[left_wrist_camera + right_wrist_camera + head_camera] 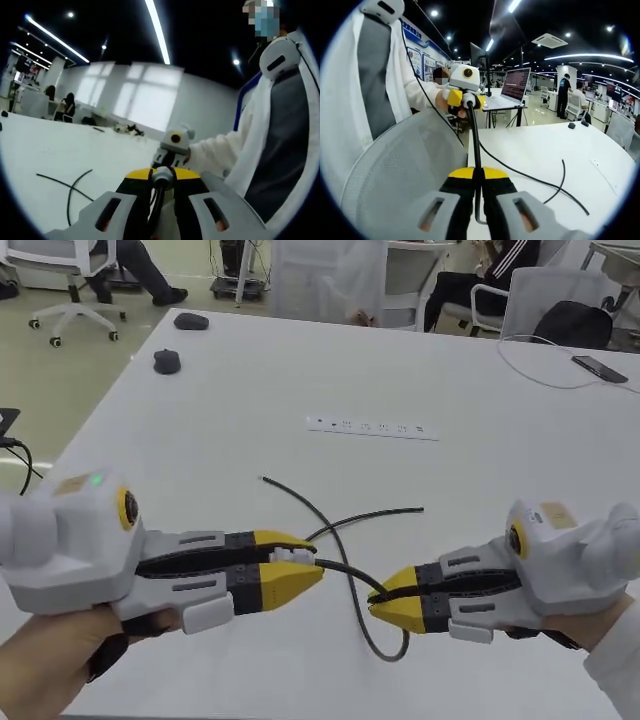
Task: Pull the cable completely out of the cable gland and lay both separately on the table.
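Note:
My left gripper (pixel 318 570) hovers over the white table (pixel 230 430), shut on a small grey cable gland (pixel 162 176) that sits between its yellow tips. A black cable (pixel 345 573) runs from that gland straight across a short gap to my right gripper (pixel 372 603), which is shut on it. In the right gripper view the cable (pixel 476 145) rises from my jaws to the gland (pixel 469 100) in the left gripper (pixel 465 95). Past the right jaws the cable loops down onto the table (pixel 385 652). Its loose lengths (pixel 310 505) cross on the tabletop behind.
A white power strip (pixel 372 427) lies mid-table. A dark mouse (pixel 166 361) and another dark object (pixel 191 321) sit far left. A phone (pixel 600 368) with a white lead lies far right. A mesh chair (pixel 405 170) stands close. People sit at the far side.

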